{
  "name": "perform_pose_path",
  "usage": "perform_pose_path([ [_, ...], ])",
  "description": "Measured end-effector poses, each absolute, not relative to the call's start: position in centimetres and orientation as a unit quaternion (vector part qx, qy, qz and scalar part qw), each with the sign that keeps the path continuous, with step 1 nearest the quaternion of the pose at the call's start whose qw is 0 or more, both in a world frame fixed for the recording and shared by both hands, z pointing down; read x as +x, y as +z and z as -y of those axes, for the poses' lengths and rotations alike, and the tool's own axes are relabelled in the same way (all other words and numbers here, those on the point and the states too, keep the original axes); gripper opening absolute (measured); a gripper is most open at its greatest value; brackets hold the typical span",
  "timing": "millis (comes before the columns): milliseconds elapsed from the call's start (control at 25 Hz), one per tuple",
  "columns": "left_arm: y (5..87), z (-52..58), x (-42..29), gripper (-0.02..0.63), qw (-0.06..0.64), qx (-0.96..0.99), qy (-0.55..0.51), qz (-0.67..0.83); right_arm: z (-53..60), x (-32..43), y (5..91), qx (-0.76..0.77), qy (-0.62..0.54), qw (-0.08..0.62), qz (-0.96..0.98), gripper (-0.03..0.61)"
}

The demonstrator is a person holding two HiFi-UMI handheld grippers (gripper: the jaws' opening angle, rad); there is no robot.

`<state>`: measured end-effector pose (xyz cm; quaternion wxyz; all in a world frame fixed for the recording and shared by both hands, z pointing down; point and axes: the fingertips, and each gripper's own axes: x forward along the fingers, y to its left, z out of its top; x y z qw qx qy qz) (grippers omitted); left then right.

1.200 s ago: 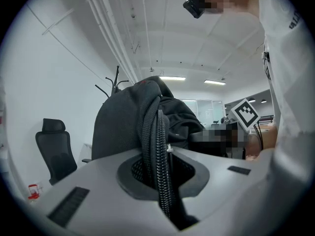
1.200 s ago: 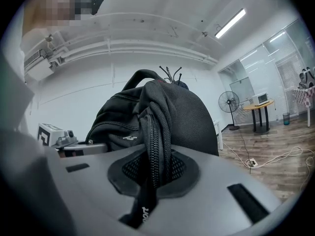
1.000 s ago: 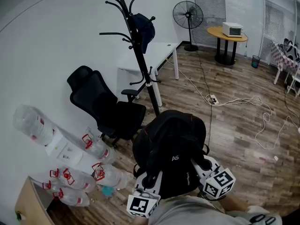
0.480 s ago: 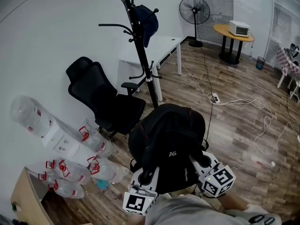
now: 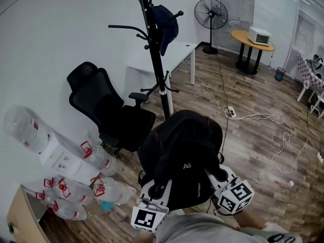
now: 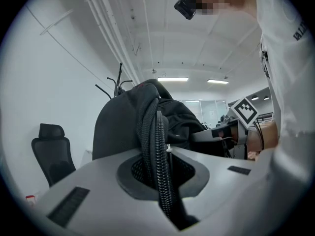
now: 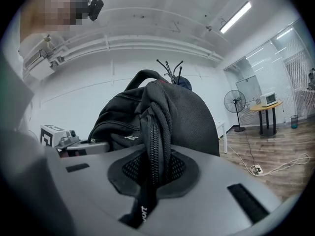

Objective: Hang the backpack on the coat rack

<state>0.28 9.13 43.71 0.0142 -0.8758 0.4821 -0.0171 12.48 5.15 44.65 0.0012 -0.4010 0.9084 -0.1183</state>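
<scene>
A black backpack (image 5: 183, 156) hangs in the air in front of me, held from both sides. My left gripper (image 5: 161, 186) is shut on the backpack's zippered edge (image 6: 158, 146), which runs between its jaws. My right gripper (image 5: 215, 175) is shut on the other side's zipper seam (image 7: 153, 141). The black coat rack (image 5: 154, 49) stands just beyond the backpack, with a dark blue cap (image 5: 166, 27) on one of its hooks. Its hook tips (image 7: 170, 67) show over the backpack in the right gripper view.
A black office chair (image 5: 104, 110) stands left of the rack, with a white desk (image 5: 167, 57) behind it. Several empty water jugs (image 5: 76, 178) lie at the lower left. A fan (image 5: 211, 16), a round table (image 5: 251, 47) and a cable (image 5: 263, 120) occupy the wooden floor to the right.
I have moved forward with the backpack toward the coat rack, which now stands nearer and higher in view. Both grips on the backpack are unchanged.
</scene>
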Motion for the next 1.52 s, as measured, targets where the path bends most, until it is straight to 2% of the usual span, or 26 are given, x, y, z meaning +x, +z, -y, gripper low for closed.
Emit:
perform_pose_path([
  [920, 44.0, 2.6, -9.1, 0.031, 0.012, -0.883, -0.017, -0.468, 5.9, 3.5, 45.0, -0.422, -0.125, 0.002, -0.898, 0.032],
  [1520, 43.9, 8.8, -8.5, 0.031, 0.011, -0.877, -0.027, -0.480, 12.0, 4.1, 44.8, -0.408, -0.132, -0.003, -0.903, 0.032],
])
